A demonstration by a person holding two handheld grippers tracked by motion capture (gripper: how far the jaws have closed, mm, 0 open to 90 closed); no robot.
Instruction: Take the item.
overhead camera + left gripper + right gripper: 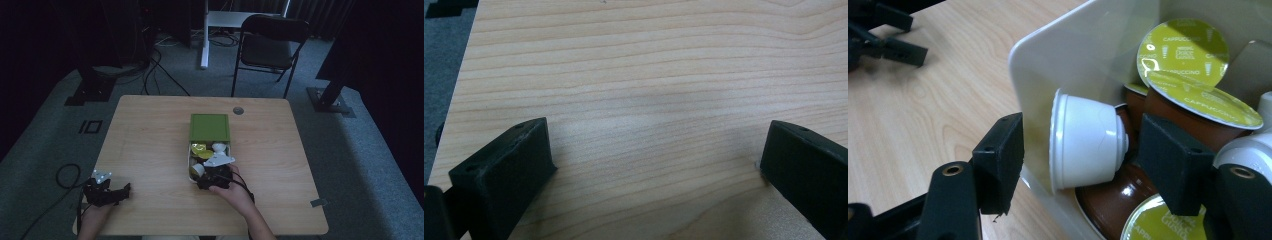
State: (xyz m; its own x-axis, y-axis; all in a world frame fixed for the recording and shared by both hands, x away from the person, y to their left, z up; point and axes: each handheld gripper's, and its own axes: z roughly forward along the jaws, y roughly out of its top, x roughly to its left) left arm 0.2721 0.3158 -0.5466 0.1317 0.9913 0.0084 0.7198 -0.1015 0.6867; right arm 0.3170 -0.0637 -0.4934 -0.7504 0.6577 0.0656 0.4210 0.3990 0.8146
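Observation:
A white box (189, 159) of coffee capsules lies near the middle of the table (150, 130), its green lid (210, 127) folded back beyond it. My right gripper (201, 176) is at the box's near left corner. In the right gripper view its jaws (1083, 150) straddle the box wall (1063, 55): one jaw is outside, the other inside. A white capsule (1083, 142) lies on its side between them, a thin gap at its narrow end. My left gripper (122, 192) rests open on bare wood (654, 160) at the table's front left.
Brown capsules with green foil tops (1183, 47) crowd the box around the white one. A black folding chair (270, 42) stands beyond the far edge. A round grommet (238, 110) sits by the far side of the table. Cable loops on the floor (67, 175) at the left.

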